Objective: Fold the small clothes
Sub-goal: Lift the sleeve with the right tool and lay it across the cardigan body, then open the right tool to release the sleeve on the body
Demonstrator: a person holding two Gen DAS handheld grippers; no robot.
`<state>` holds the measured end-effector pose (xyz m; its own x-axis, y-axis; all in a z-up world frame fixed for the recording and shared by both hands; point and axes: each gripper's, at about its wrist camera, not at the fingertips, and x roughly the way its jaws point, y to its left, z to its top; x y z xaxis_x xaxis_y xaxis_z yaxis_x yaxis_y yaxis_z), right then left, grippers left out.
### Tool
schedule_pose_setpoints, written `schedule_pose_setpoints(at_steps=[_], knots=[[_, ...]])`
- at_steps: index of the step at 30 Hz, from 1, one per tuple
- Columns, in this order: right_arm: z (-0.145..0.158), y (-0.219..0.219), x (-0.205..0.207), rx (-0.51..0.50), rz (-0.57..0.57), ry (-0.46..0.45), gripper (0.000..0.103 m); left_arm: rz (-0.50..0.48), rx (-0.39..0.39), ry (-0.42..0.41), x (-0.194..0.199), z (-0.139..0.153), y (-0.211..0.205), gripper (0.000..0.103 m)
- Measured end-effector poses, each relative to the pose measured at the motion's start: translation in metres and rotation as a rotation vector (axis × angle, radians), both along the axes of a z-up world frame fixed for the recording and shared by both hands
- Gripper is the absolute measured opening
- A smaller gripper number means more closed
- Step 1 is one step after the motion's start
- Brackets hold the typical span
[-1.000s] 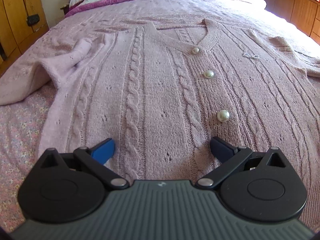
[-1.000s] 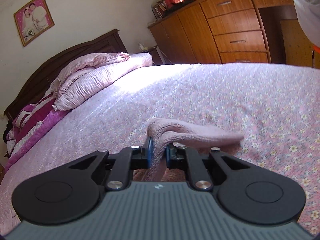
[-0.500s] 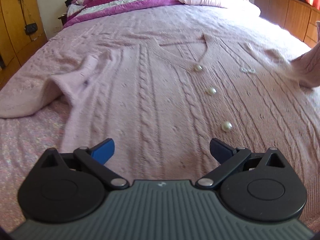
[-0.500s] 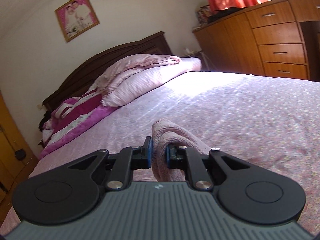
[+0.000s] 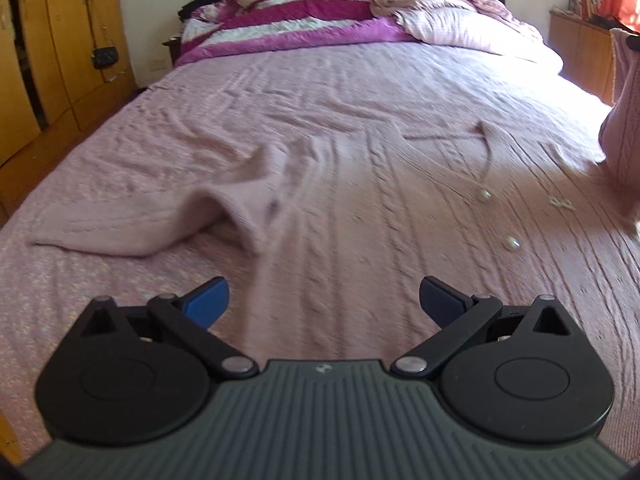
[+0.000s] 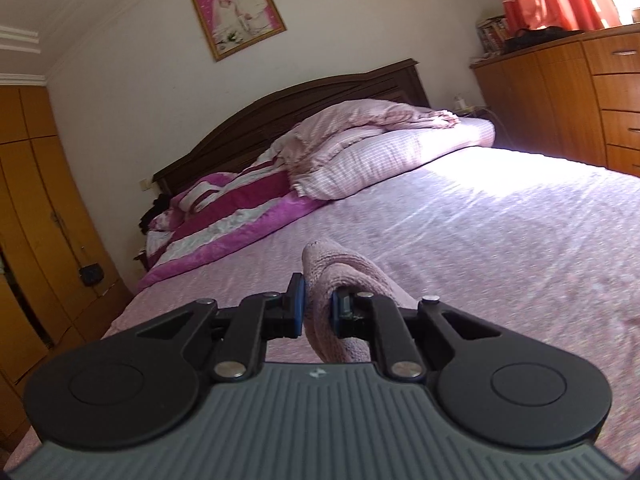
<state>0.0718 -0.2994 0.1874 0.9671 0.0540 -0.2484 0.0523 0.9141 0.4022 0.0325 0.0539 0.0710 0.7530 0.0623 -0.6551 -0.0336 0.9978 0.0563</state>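
A dark wooden headboard [image 6: 280, 108] stands against the white wall [image 6: 132, 80] mid-frame, a framed wedding photo [image 6: 238, 12] above, orange wardrobes [image 6: 28, 216] left, sunlit drawers [image 6: 592, 92] right.

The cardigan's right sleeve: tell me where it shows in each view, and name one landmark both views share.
Left wrist: the sleeve rises off the bed at the far right edge, lifted above the flat cardigan.
Right wrist: the sleeve sits at centre, pinched between the right gripper fingers.
Shared landmark: the magenta striped quilt by the headboard.
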Motion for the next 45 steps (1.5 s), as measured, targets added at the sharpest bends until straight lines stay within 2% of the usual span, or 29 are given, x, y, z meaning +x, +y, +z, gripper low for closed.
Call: schedule_pose_setpoints(at_steps=[6, 10, 13, 19, 24, 29, 31, 34, 40, 45], knots=[[0.002, 0.082, 0.009, -0.035, 0.077, -0.016, 0.014, 0.057, -0.011, -0.02, -0.003, 0.007, 0.029, 0.103], [-0.016, 0.135, 0.021, -0.087, 0.141, 0.016, 0.014, 0.088, -0.011, -0.007, -0.004, 0.005, 0.04, 0.103], [-0.039, 0.17, 0.03, -0.122, 0.181, 0.074, 0.014, 0.099, -0.011, -0.006, -0.005, 0.002, 0.046, 0.103], [-0.091, 0.21, 0.046, -0.109, 0.247, 0.228, 0.014, 0.094, -0.015, 0.002, -0.004, -0.004, 0.05, 0.103], [-0.13, 0.218, 0.057, -0.093, 0.31, 0.306, 0.016, 0.083, -0.008, 0.017, -0.003, -0.009, 0.047, 0.103], [-0.145, 0.225, 0.059, -0.092, 0.363, 0.383, 0.039, 0.073, -0.016, 0.025, 0.0, -0.011, 0.044, 0.103], [-0.146, 0.223, 0.058, -0.09, 0.368, 0.414, 0.058, 0.062, -0.02, 0.027, 0.003, -0.012, 0.041, 0.103], [-0.145, 0.215, 0.044, -0.071, 0.404, 0.434, 0.068, 0.04, -0.012, 0.02, 0.007, -0.01, 0.034, 0.103], [-0.126, 0.187, 0.005, -0.084, 0.417, 0.429, 0.072, -0.02, 0.008, -0.018, 0.015, 0.001, 0.014, 0.103], [-0.118, 0.144, -0.016, -0.094, 0.316, 0.406, 0.077, -0.079, 0.039, -0.052, 0.026, 0.01, -0.012, 0.103]])
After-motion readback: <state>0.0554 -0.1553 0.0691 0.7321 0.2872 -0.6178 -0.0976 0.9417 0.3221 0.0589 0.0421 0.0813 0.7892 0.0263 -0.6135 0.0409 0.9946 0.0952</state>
